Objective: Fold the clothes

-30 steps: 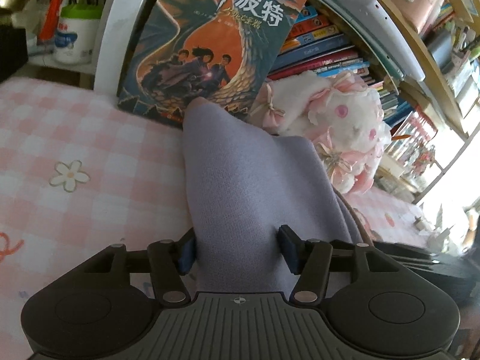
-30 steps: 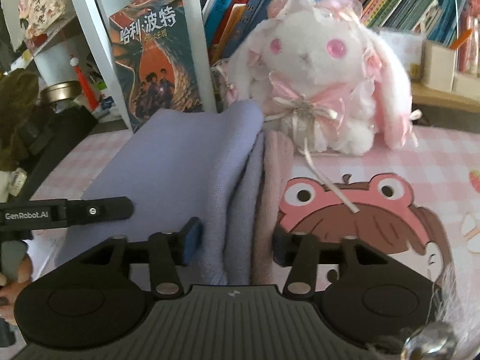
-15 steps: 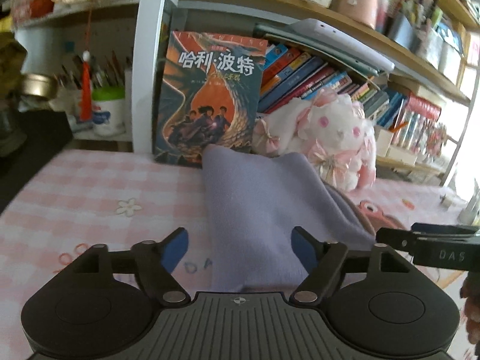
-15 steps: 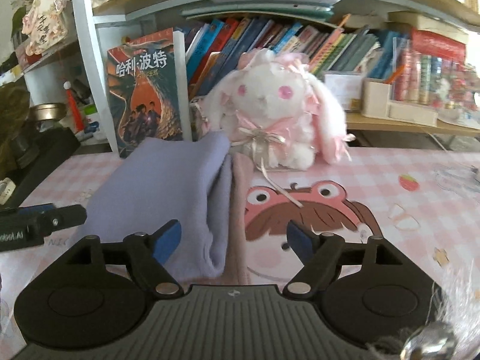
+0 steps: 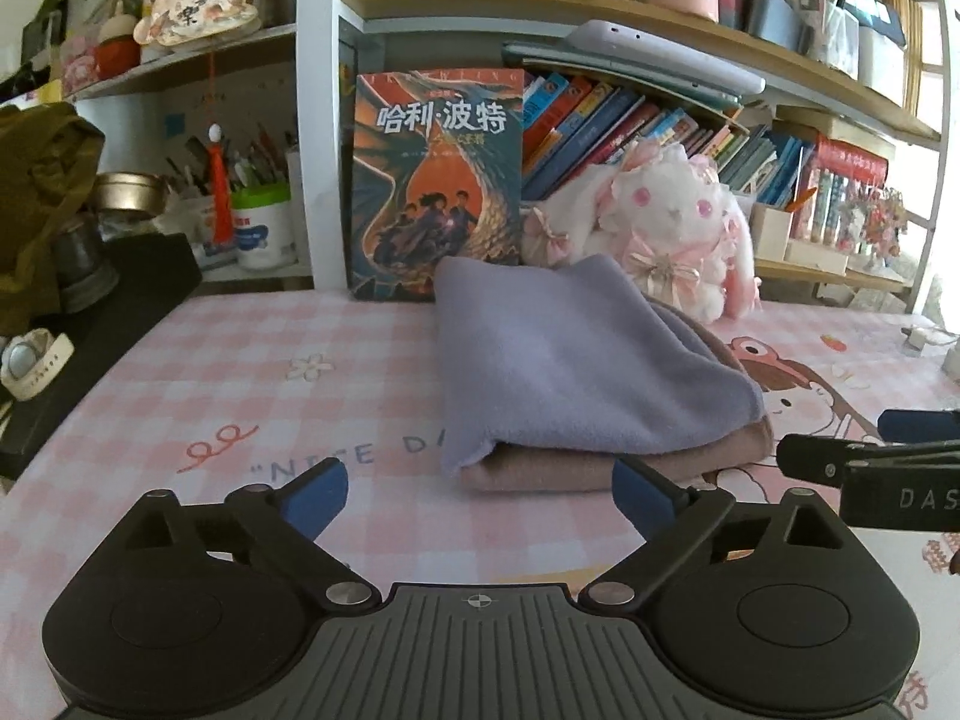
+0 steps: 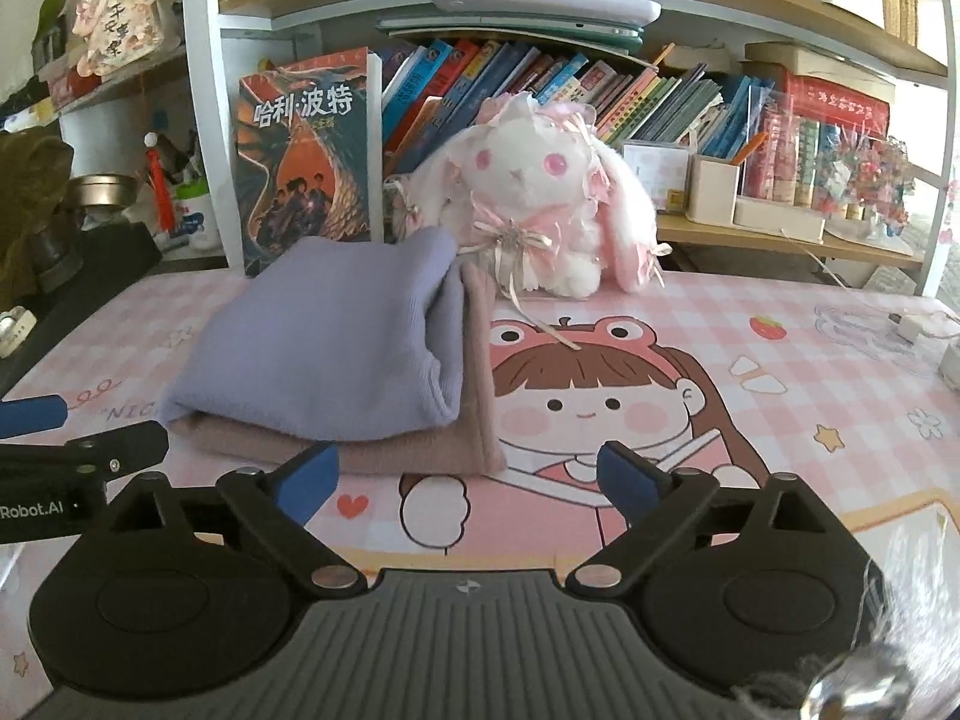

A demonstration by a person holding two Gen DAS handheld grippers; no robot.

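Lying folded on the counter [image 5: 180,360], the purple garment [image 5: 576,372] sits squarely on top of a folded pink-brown garment [image 5: 540,474], the two forming a neat stack just in front of the plush rabbit [image 6: 540,210]. Both grippers hang short of the stack, touching nothing: the left gripper [image 5: 480,495] has its fingers spread wide, and the right gripper [image 6: 468,480] likewise stands open and empty.

Judging by the tidy stack, the folding looks finished or nearly so. If any step is left, it is a light squaring-up: press down on the top layer near the stack's front edge to flatten it, and nudge the purple piece so its edges line up with the pink-brown one, without dragging the lower layer.

Behind the stack, an upright book [image 5: 435,180] leans against the shelf, and the rabbit's ribbon trails close to the stack's far right corner; pushing the stack backward could knock either. A charger and cable [image 6: 900,324] lie well away to the rabbit's right.
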